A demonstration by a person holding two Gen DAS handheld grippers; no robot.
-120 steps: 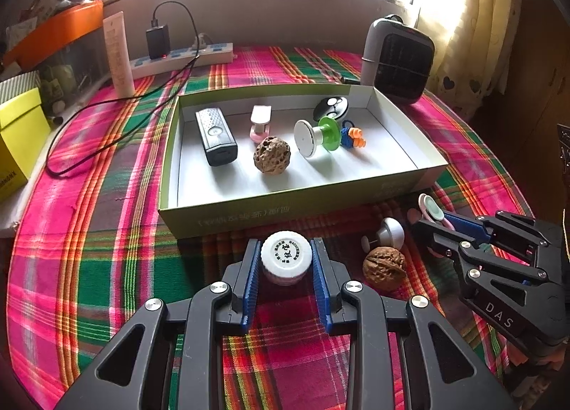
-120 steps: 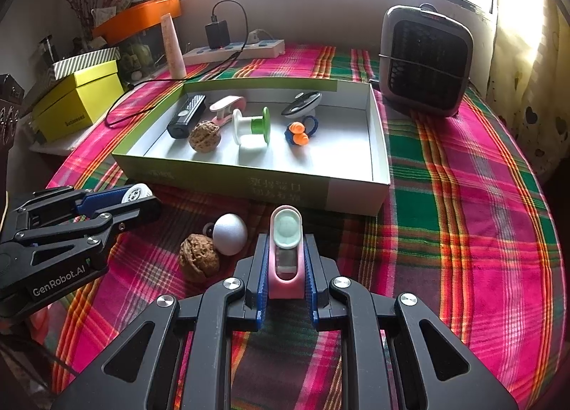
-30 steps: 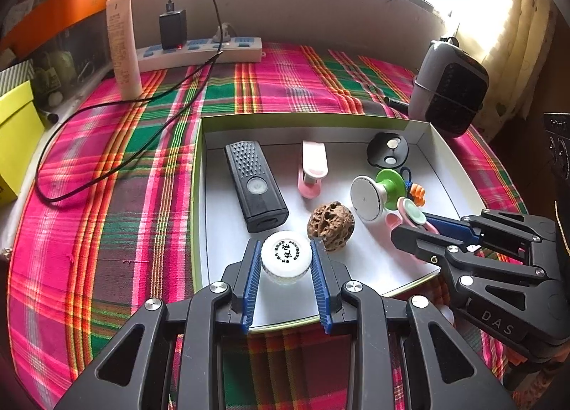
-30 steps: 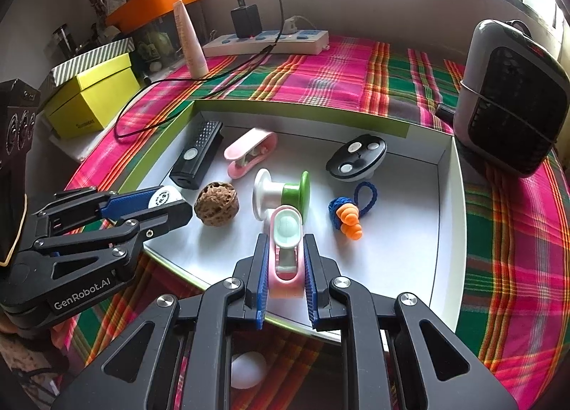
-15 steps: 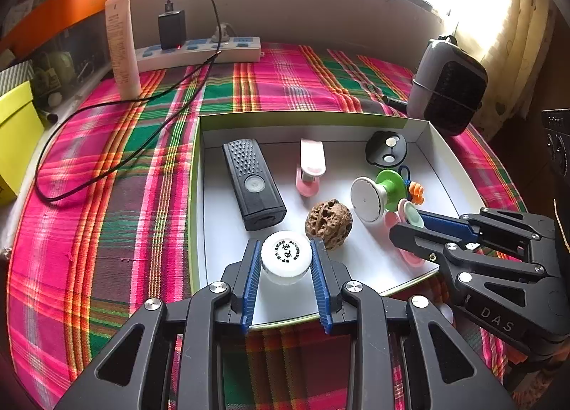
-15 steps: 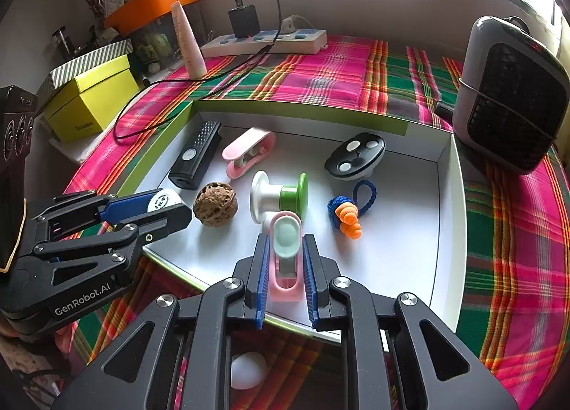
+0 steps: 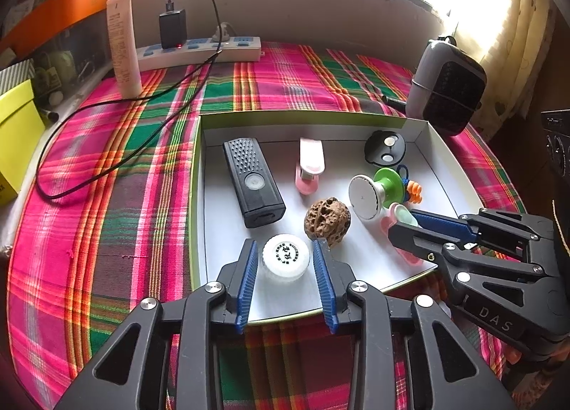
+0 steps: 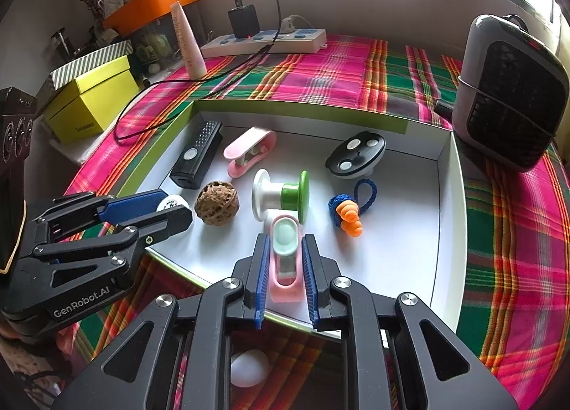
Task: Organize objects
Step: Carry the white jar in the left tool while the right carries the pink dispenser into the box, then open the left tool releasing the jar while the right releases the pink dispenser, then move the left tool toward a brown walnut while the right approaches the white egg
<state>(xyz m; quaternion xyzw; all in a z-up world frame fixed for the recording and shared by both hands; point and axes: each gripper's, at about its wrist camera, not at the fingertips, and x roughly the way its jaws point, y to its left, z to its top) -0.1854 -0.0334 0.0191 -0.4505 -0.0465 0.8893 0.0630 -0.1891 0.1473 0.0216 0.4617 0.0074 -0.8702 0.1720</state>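
Note:
A shallow white tray (image 7: 198, 196) with green walls lies on the plaid cloth. My left gripper (image 7: 283, 244) hangs over its near left corner. Its jaws are opening, and a white round cap (image 7: 286, 262) lies on the tray floor between the pads, with a gap on each side. My right gripper (image 8: 285, 237) is shut on a pink clip with a mint pad (image 8: 285, 260), which rests on the tray floor. Its jaws are only just starting to open. A walnut (image 7: 327, 221) lies between the two grippers.
The tray also holds a black remote (image 7: 253, 182), a second pink clip (image 7: 310, 167), a black oval disc (image 7: 384, 148), a white-and-green spool (image 7: 374, 196) and orange earplugs (image 8: 347, 214). A white egg-shaped knob (image 8: 249, 367) lies outside the tray. A heater (image 8: 509, 89) stands at right, a power strip (image 7: 199, 50) behind.
Four seconds ago both grippers held their things over the cloth in front of the tray; both are over the tray now. In the last half second the left jaws spread off the cap.

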